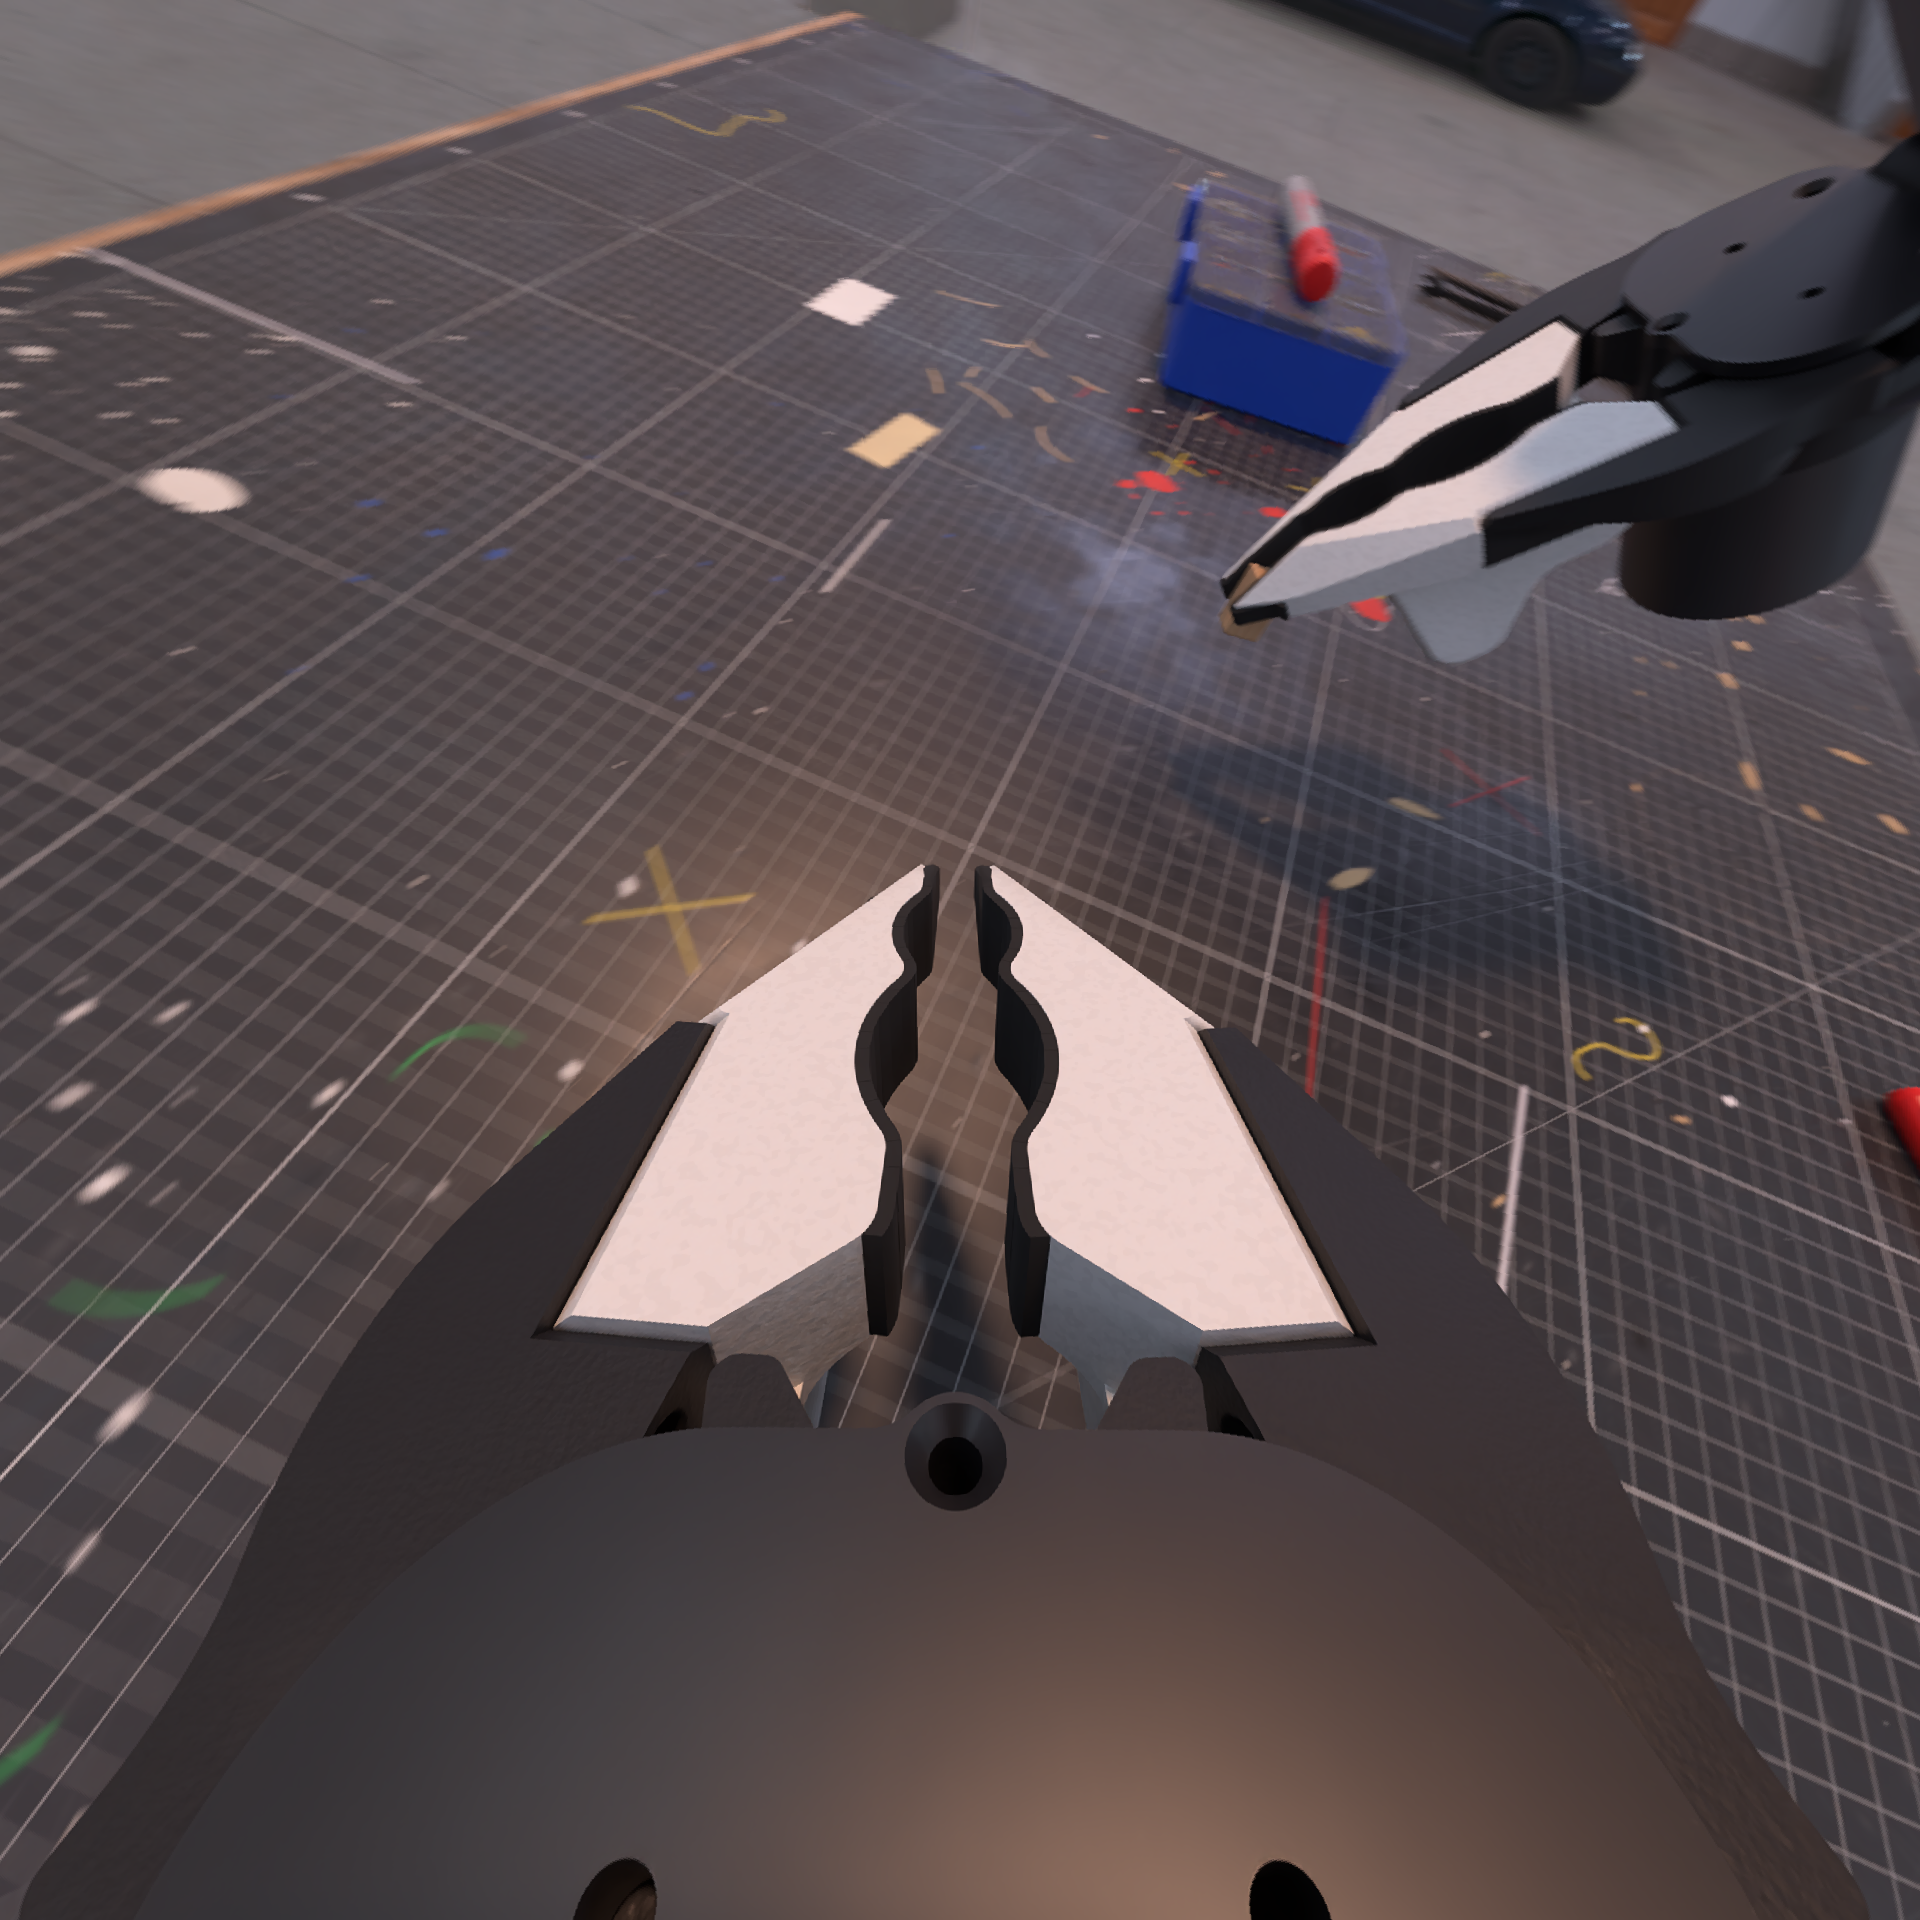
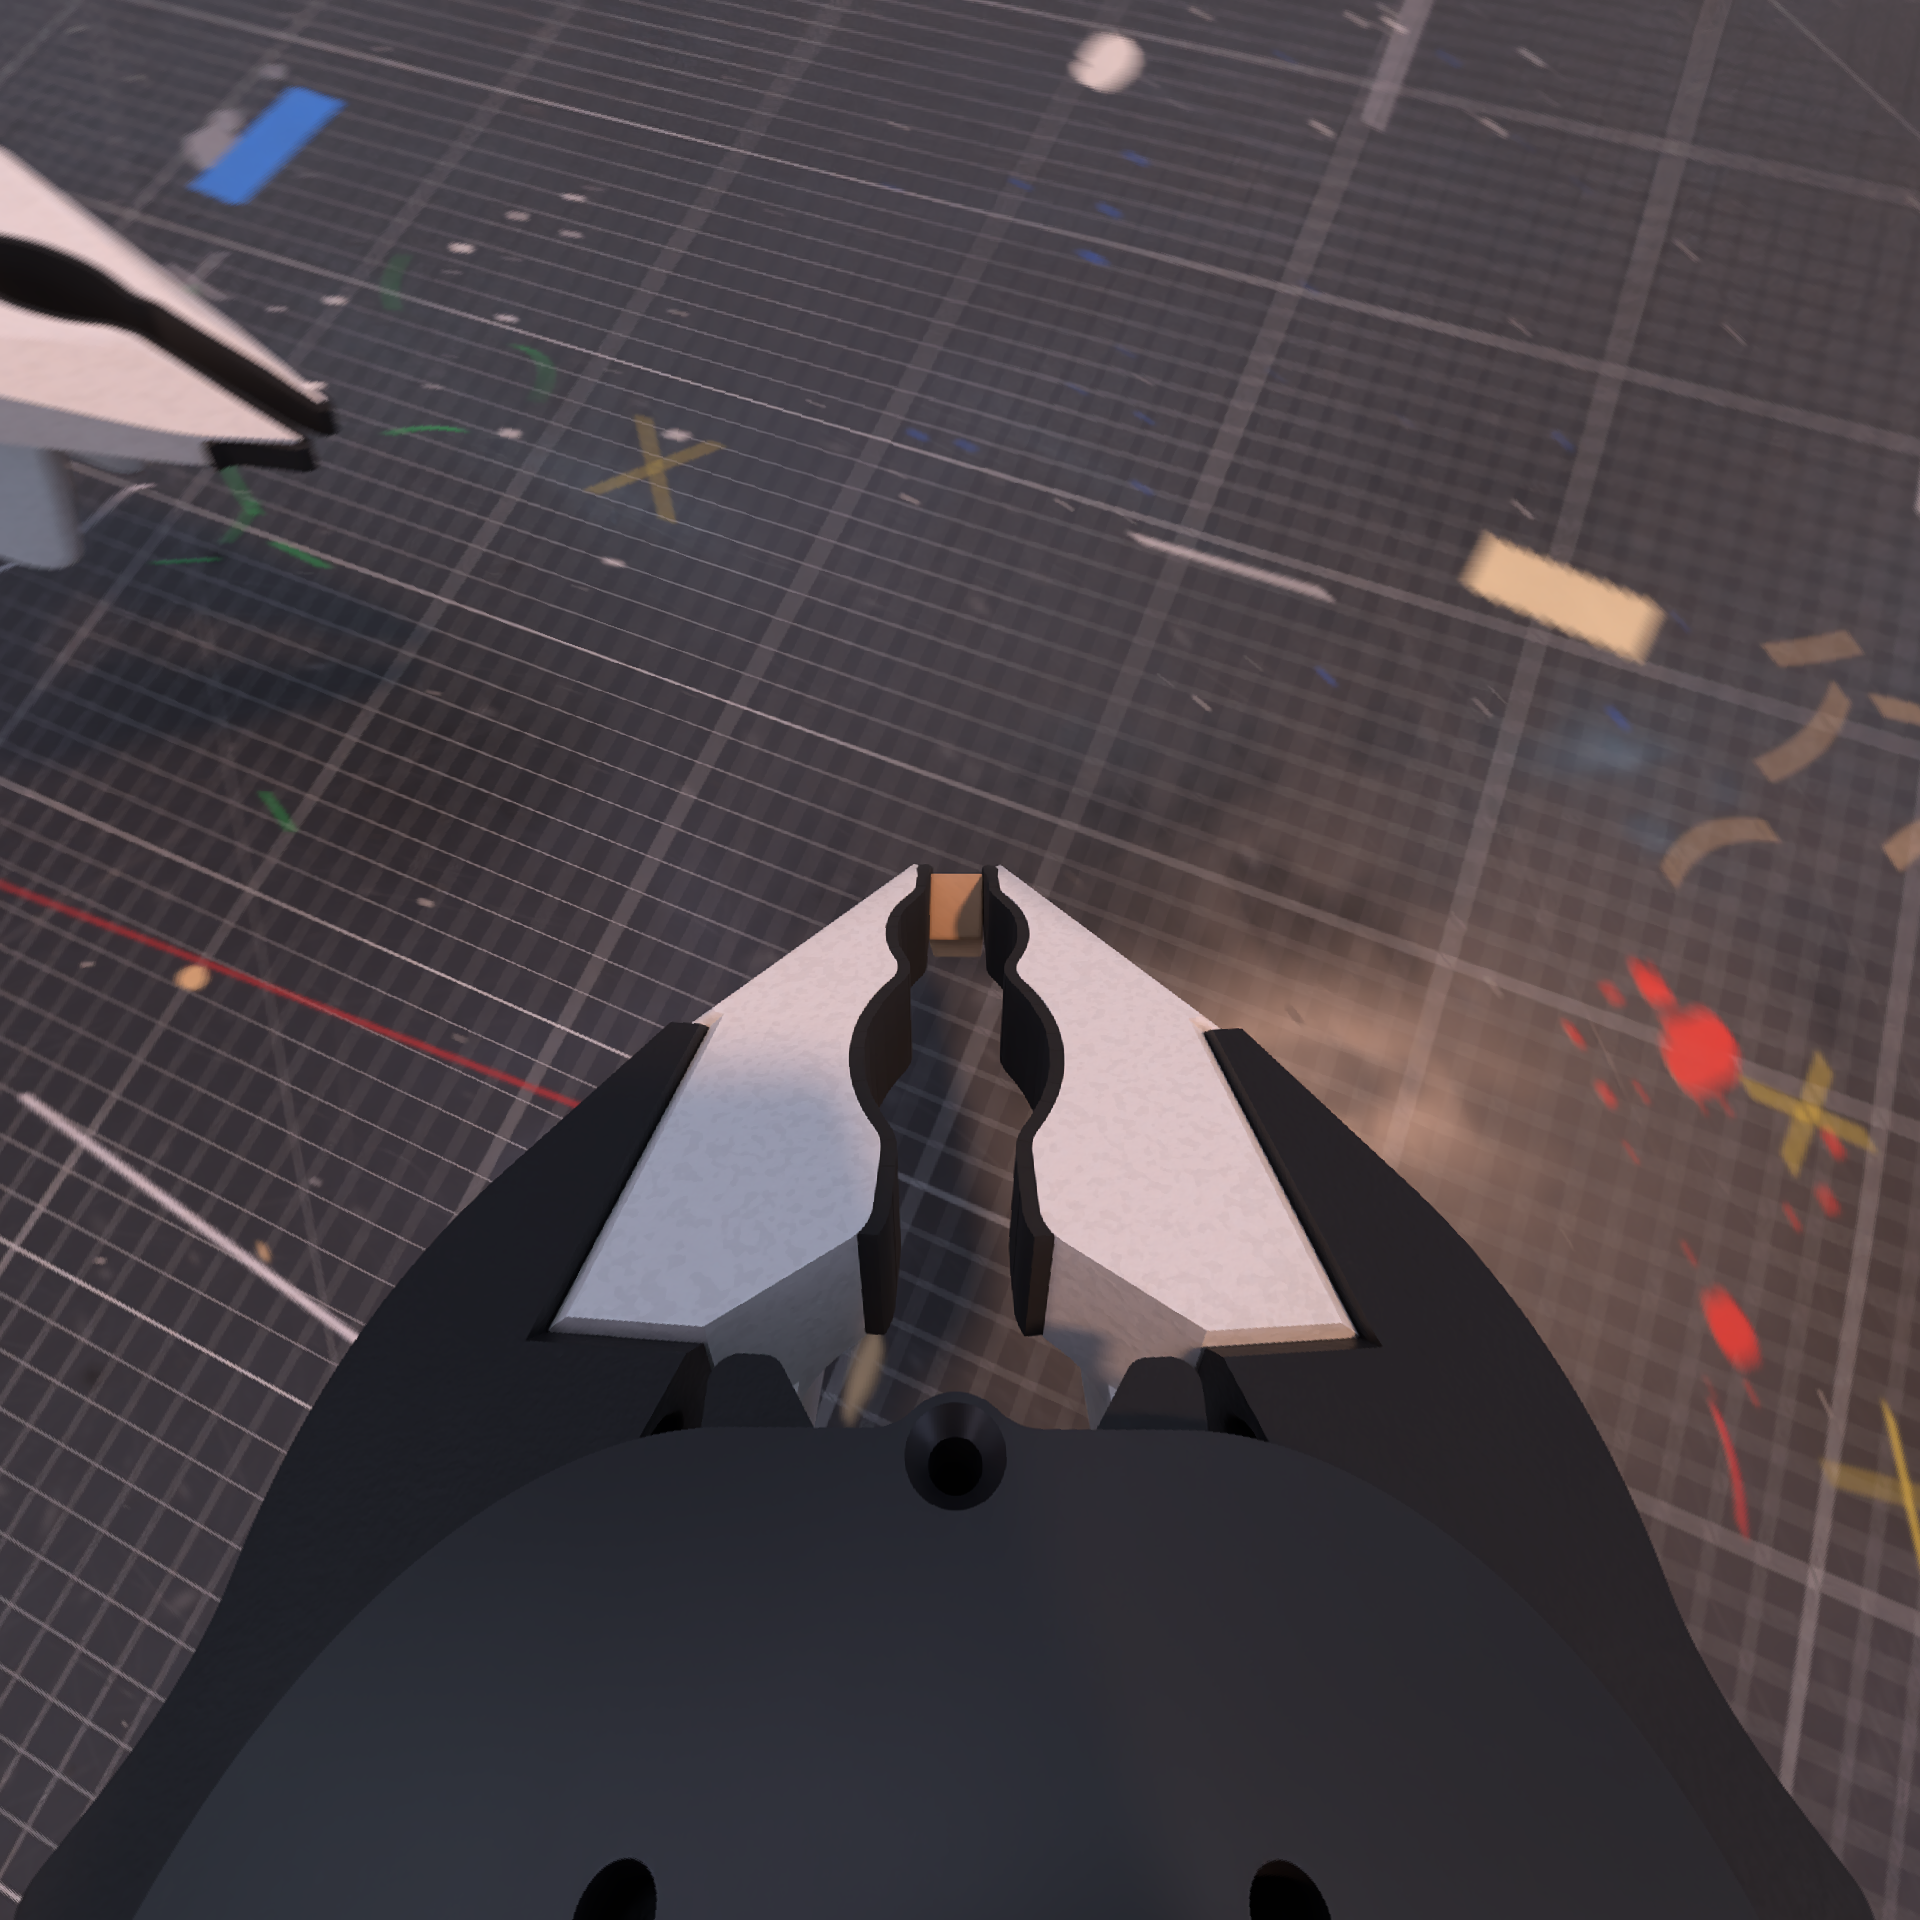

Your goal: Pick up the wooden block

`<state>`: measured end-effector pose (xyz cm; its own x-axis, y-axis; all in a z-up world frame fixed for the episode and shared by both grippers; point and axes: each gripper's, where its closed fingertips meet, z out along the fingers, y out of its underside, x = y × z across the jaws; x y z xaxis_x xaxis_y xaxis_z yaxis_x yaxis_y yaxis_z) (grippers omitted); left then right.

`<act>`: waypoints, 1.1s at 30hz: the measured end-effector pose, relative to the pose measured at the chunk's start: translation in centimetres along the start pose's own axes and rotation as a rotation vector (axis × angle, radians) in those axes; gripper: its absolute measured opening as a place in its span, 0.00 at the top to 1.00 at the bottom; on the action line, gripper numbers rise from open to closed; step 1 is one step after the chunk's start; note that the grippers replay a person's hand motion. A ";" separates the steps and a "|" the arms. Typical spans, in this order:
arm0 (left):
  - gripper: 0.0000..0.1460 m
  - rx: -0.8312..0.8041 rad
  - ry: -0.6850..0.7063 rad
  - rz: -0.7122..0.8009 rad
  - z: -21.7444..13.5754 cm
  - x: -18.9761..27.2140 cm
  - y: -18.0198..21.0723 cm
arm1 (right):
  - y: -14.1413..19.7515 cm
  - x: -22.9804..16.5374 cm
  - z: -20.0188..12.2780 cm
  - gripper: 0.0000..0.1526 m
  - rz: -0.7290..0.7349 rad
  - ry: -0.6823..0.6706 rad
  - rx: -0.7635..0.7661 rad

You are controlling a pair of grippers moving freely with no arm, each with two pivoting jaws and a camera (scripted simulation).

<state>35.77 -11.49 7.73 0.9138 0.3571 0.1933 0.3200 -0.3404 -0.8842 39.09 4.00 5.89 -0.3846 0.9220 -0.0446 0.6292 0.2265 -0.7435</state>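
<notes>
A small wooden block (image 2: 956, 912) sits clamped between the tips of my right gripper (image 2: 957, 883), held above the dark grid mat. In the left wrist view the right gripper (image 1: 1247, 597) hangs at the upper right with the block (image 1: 1242, 615) showing at its tips, off the mat. My left gripper (image 1: 957, 883) has its jaws nearly together with a narrow gap and nothing between them; it hovers over the mat. Its white fingers (image 2: 156, 384) show at the left edge of the right wrist view.
A blue box (image 1: 1273, 332) stands at the far right of the mat with a red marker (image 1: 1309, 244) lying on top. Another red object (image 1: 1901, 1127) pokes in at the right edge. The mat's wooden edge (image 1: 416, 145) runs along the far left. A dark car (image 1: 1527, 42) stands beyond.
</notes>
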 end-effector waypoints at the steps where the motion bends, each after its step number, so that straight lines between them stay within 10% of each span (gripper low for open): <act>1: 0.95 -0.006 0.041 0.002 1.0 0.7 -0.2 | 0.8 1.3 -0.6 0.94 0.039 0.022 -0.002; 13: 0.91 -0.350 0.257 0.025 12.7 6.2 2.3 | 2.3 4.1 -0.4 0.94 0.079 0.028 -0.011; 33: 0.91 -0.272 0.410 -0.032 14.1 10.3 1.1 | 2.3 5.4 0.3 0.94 -0.062 0.114 -0.264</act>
<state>41.97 4.10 2.72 0.9082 0.0176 0.4183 0.3531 -0.5689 -0.7427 38.21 9.42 3.72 -0.3586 0.9298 0.0822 0.7665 0.3436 -0.5426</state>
